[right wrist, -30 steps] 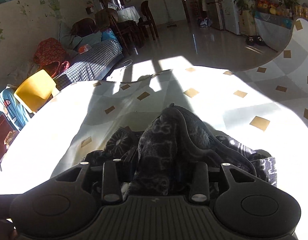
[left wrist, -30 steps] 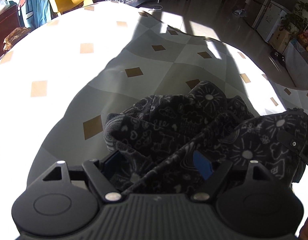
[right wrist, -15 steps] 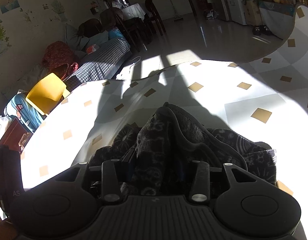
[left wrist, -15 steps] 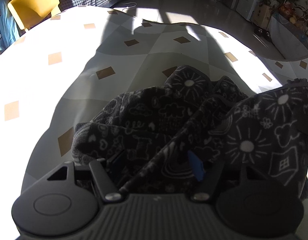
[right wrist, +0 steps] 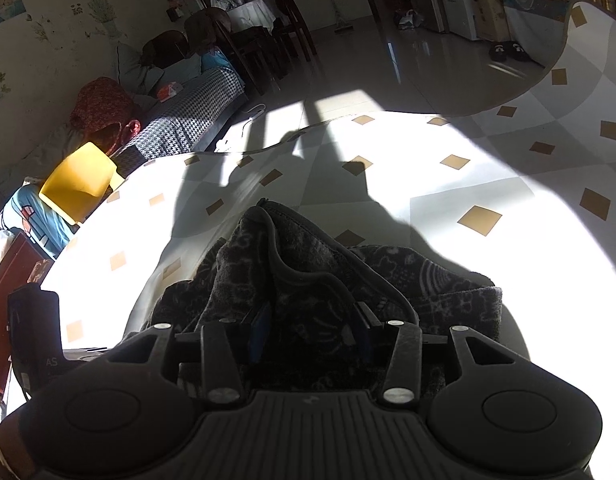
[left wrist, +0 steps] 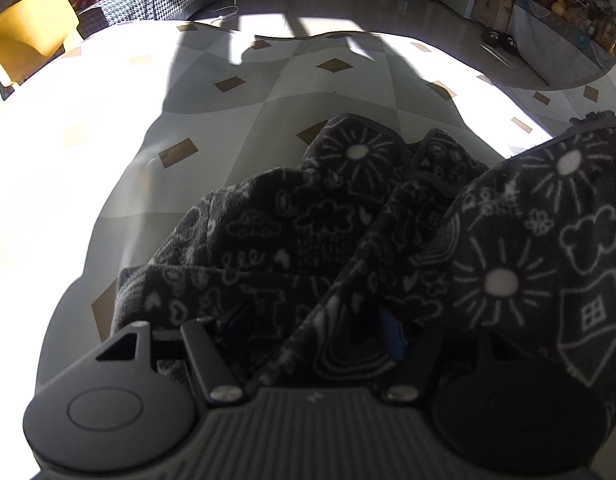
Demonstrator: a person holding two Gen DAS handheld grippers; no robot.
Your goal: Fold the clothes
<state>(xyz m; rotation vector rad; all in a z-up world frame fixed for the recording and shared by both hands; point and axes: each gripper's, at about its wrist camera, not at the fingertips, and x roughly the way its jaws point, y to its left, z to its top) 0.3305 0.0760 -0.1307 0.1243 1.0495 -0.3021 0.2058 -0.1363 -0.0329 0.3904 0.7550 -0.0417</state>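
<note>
Early stage: dark grey fleece garment with white doodle print [left wrist: 332,236] sits bunched in a heap on the white diamond-patterned surface [left wrist: 227,128], towards its near edge, no flat panel or neat fold showing. Most folding left, I'd judge. Left gripper [left wrist: 312,332]: fingers about half spread, jaws have just been closing, a ridge of fleece runs between them; grip not confirmed. Right gripper [right wrist: 312,332]: fingers partly spread, jaws just been opening, bunched fleece and a corded hem [right wrist: 308,268] fill the gap; pads seem to touch the cloth.
</note>
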